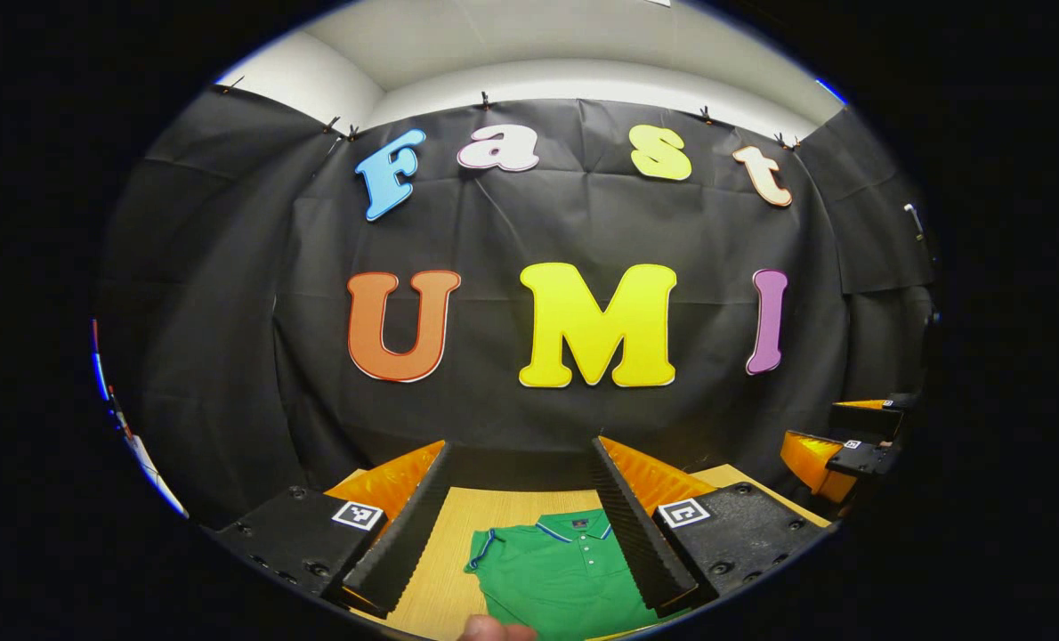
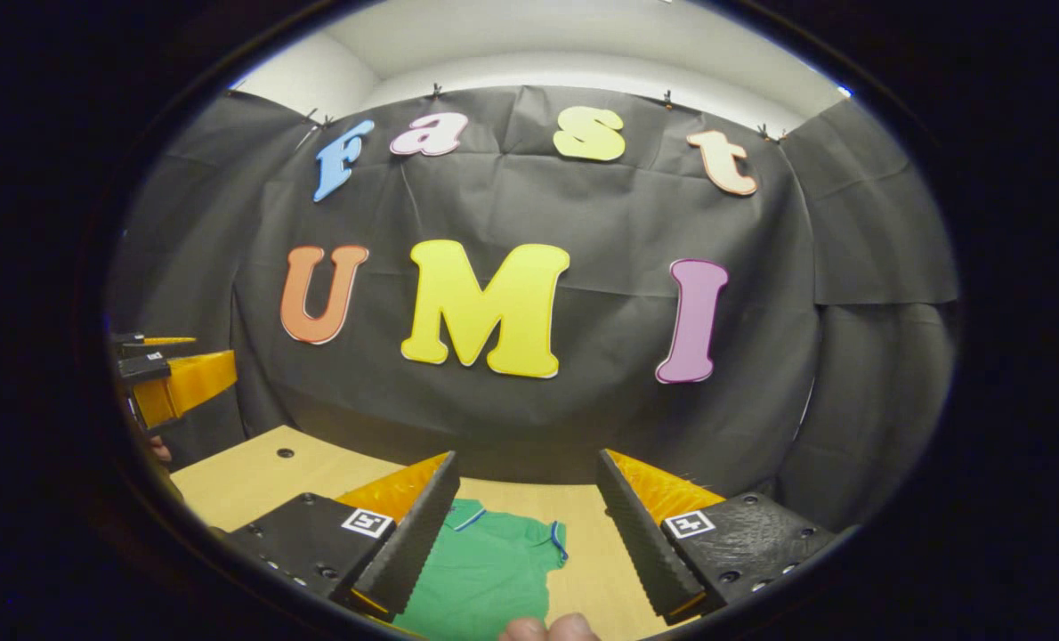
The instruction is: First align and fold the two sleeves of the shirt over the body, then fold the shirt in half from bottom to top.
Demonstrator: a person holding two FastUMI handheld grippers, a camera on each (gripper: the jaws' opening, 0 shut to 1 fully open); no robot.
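1. Left gripper (image 1: pixel 522 463) hangs above the table with its jaws spread wide and nothing between them; the fingers (image 1: pixel 405 525) slope down toward the wood without touching any cloth.
2. Below and between those fingers, in the left gripper view, lies the green shirt (image 1: pixel 556 574), flat on the wooden table (image 1: pixel 445 570). Its collar with the button placket points toward the booth's back wall, and one short sleeve with a blue-trimmed cuff spreads out to the left, still unfolded.
3. Right gripper (image 2: pixel 526 472) is likewise released, jaws wide apart and empty, held above the table.
4. In the right gripper view the shirt (image 2: pixel 485 570) sits low between the fingers, nearer the left finger (image 2: pixel 409 543), which covers part of it; a sleeve with a blue edge reaches toward the right.
5. At the bottom edge of each view a fingertip of the person's hand (image 2: pixel 547 628) shows.
6. Each gripper appears at the side of the other's view, well apart from the shirt.
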